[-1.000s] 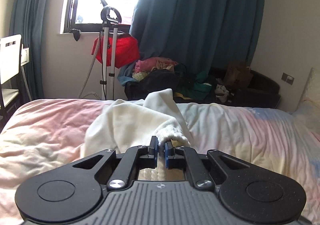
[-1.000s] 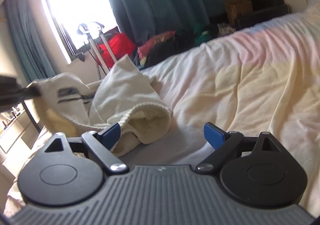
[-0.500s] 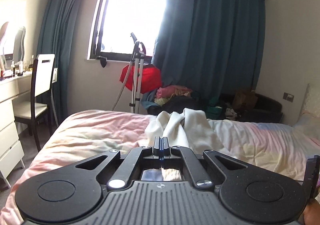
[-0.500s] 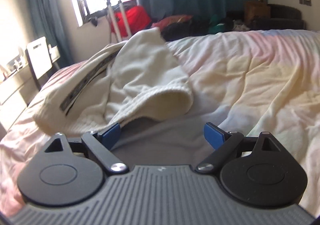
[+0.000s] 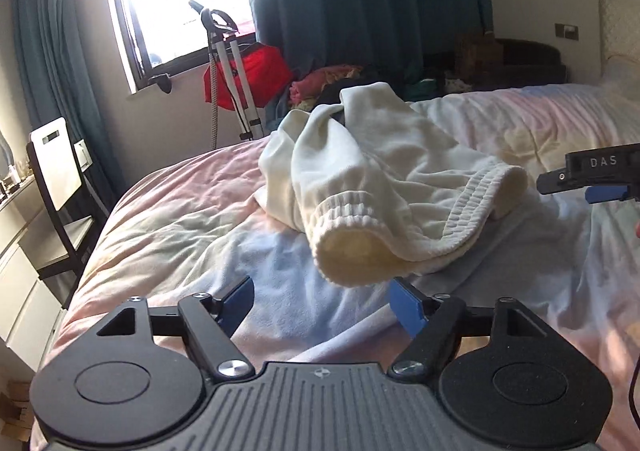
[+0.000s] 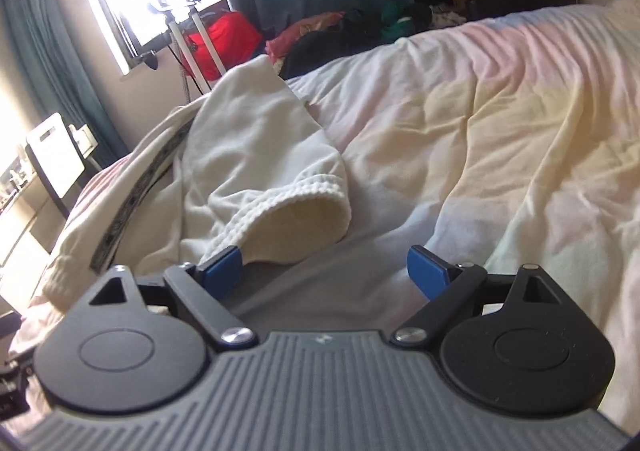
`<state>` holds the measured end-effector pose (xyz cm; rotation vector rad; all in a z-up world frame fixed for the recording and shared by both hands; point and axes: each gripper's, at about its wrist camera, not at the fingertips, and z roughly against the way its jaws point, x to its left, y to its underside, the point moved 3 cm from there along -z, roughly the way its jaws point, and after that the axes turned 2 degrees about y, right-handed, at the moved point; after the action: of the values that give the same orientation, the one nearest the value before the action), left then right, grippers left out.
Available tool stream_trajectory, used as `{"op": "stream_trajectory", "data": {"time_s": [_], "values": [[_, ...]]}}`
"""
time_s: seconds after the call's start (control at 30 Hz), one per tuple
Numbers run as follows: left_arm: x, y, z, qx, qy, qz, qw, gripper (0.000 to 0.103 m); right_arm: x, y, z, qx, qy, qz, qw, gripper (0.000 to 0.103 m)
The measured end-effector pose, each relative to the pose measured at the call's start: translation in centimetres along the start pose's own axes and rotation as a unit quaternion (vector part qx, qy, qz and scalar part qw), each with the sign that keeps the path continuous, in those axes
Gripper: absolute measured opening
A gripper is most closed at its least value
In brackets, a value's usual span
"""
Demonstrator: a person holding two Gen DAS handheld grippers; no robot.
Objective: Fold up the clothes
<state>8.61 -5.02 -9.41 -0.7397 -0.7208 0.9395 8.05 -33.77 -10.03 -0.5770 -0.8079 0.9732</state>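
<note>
A cream sweatshirt (image 5: 372,171) is lying crumpled on the bed (image 5: 180,219), just ahead of both grippers. The left gripper (image 5: 324,301) is spreading its jaws, and nothing is sitting between the blue pads; one ribbed sleeve cuff (image 5: 352,247) is gaping open just beyond them, its pale fleecy lining facing the camera. The right gripper (image 6: 326,269) is standing wide and gripping nothing, with a second ribbed cuff (image 6: 296,211) lying just ahead of its left pad (image 6: 222,267), which is nearly touching the knit edge. In the left wrist view, that right gripper (image 5: 600,181) is hanging beside this same cuff. The sweatshirt is looking thick and soft, bunching in rounded folds, with a dark printed strip (image 6: 132,203) running along one fold. The bed cover is showing fine wrinkles in pastel pink, yellow and blue.
</note>
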Motion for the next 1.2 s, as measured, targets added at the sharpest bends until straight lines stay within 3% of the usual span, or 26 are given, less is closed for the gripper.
{"op": "stream_trajectory", "data": {"time_s": [0.07,0.13,0.27,0.43,0.53,0.6,0.67,0.7,0.97,1.2], "values": [[0.1,-0.4,-1.7,-0.007,-0.021,0.014,0.9997,0.08,-0.1,-0.5,-2.1,0.016,0.003,0.0,1.0,0.072],[0.9,-0.4,-3.1,-0.007,-0.024,0.059,0.9979,0.08,-0.3,-0.5,-3.9,0.03,0.007,-0.007,0.999,0.072],[3.0,0.2,-3.8,-0.021,0.016,0.159,0.987,0.08,0.3,-0.2,-6.8,0.034,0.004,-0.012,0.999,0.071],[2.9,0.3,-4.7,-0.037,-0.009,0.151,0.9878,0.08,0.9,-0.4,-9.3,0.025,0.01,-0.012,1.0,0.069],[2.8,0.6,-5.6,-0.036,-0.012,0.149,0.988,0.08,1.6,-0.5,-9.0,0.019,0.002,0.002,1.0,0.046],[2.9,1.1,-6.2,-0.025,-0.015,0.155,0.9874,0.08,2.4,-0.5,-8.8,0.012,0.017,0.032,0.999,0.037],[3.2,1.6,-6.7,-0.013,-0.012,0.169,0.9854,0.08,2.9,-0.4,-8.4,0.003,0.033,0.059,0.998,0.019],[3.4,1.8,-6.8,-0.01,-0.011,0.175,0.9845,0.08,3.0,-0.5,-8.2,0.001,0.039,0.068,0.997,0.015],[3.2,1.7,-5.6,-0.023,-0.026,0.161,0.9863,0.08,6.9,-1.0,-3.3,-0.077,0.057,0.186,0.978,0.01],[2.8,1.4,-4.8,-0.03,-0.037,0.143,0.9885,0.08,8.1,-0.4,-1.8,-0.089,0.057,0.216,0.971,0.01]]}}
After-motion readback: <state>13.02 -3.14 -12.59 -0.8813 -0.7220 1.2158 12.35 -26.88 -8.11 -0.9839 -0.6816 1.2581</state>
